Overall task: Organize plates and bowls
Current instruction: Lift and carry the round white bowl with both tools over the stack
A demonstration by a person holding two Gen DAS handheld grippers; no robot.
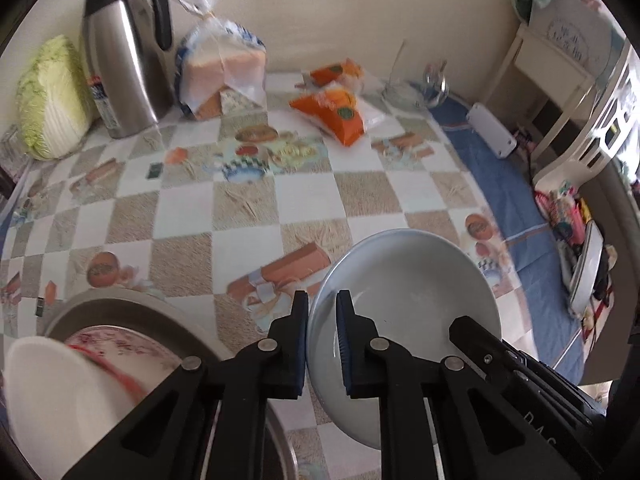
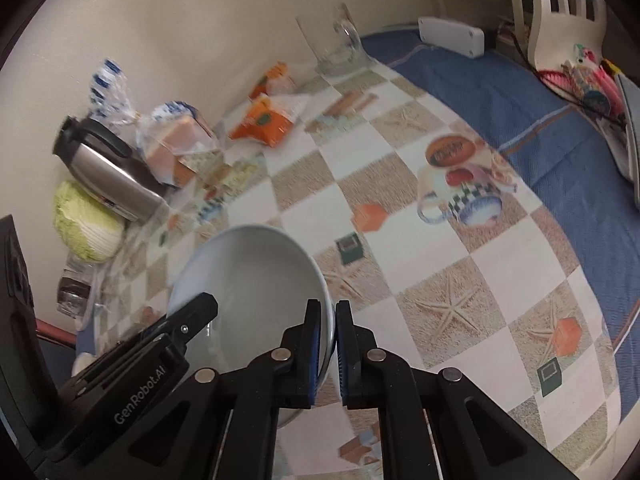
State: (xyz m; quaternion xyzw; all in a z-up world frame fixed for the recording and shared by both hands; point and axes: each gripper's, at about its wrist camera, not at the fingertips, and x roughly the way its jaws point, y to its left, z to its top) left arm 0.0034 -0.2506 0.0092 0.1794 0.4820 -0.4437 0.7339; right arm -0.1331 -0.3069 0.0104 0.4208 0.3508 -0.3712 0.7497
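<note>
Both grippers clamped one pale blue bowl (image 1: 404, 280) above the checked tablecloth (image 1: 240, 200): left gripper (image 1: 322, 304) on its left rim, right gripper (image 2: 328, 312) on its right rim. Only the left view showed a patterned plate (image 1: 120, 344) and white dish (image 1: 52, 392).

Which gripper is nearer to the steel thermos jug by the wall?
Left. The left gripper, on the pale bowl's left rim, sits on the side toward the steel thermos jug; the right gripper clamps the opposite rim, farther away.
</note>
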